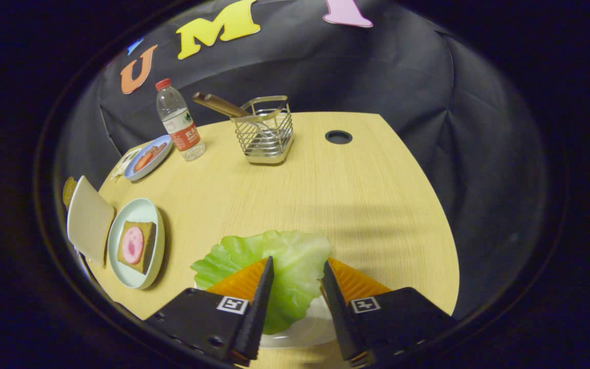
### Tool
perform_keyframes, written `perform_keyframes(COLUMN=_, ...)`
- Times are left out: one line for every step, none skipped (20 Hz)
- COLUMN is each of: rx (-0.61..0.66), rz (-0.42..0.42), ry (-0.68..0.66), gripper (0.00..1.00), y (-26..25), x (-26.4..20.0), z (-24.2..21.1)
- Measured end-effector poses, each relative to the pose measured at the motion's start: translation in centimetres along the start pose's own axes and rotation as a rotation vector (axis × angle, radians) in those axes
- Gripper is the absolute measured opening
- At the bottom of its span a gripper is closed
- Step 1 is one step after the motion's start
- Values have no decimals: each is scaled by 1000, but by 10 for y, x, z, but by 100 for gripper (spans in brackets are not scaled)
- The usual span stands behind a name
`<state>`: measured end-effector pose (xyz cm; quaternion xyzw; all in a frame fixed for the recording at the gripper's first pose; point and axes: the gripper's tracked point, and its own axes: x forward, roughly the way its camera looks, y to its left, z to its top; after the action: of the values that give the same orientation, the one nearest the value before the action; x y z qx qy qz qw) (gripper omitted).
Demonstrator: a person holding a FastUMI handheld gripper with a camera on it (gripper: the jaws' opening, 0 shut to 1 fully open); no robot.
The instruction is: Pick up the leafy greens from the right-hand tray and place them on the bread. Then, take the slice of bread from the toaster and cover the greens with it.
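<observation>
Nothing is placed yet: the hand-held gripper (296, 271), fingers spread, straddles the greens (274, 256) on their tray (300, 335); bread (138, 246) waits bare.

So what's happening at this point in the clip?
A hand-held gripper is over the pale green lettuce leaf, which lies on a white plate on the light wooden table. Its fingers are spread, with the leaf between them, not yet clamped. Off to the left, a brown bread slice topped with a pink round of ham waits on a pale green plate.
</observation>
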<state>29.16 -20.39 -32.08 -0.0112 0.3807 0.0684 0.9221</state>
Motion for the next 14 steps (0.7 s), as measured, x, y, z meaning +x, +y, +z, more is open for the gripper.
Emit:
perform_keyframes(rx=-9, rz=-5, ry=-2, gripper=52, y=1, x=0, z=2)
perform_keyframes(rx=-16, rz=-13, ry=3, gripper=45, y=2, x=1, z=2)
perform_keyframes(rx=-23, rz=-17, ry=9, gripper=38, y=2, x=3, z=1)
perform_keyframes(rx=-29, rz=-17, ry=13, gripper=34, y=3, x=4, z=1)
perform_keyframes(rx=-33, rz=-13, ry=17, gripper=32, y=5, x=4, z=1)
perform_keyframes(rx=-39, rz=-18, ry=19, gripper=32, y=5, x=5, z=-1)
perform_keyframes(rx=-46, rz=-20, ry=19, gripper=32, y=6, x=6, z=-1)
perform_keyframes(rx=-59, rz=-32, ry=7, gripper=26, y=5, x=8, z=2)
perform_keyframes(rx=-57, rz=-40, ry=13, gripper=21, y=4, x=8, z=2)
perform_keyframes(rx=-64, rz=-42, ry=21, gripper=15, y=7, x=7, z=0)
perform_keyframes(rx=-76, rz=-50, ry=21, gripper=9, y=7, x=12, z=-2)
perform_keyframes(rx=-88, rz=-69, ry=21, gripper=9, y=6, x=9, z=-2)
perform_keyframes(rx=-97, rz=-93, ry=22, gripper=0, y=2, x=9, z=-5)
perform_keyframes(rx=-96, rz=-91, ry=22, gripper=1, y=6, x=4, z=-4)
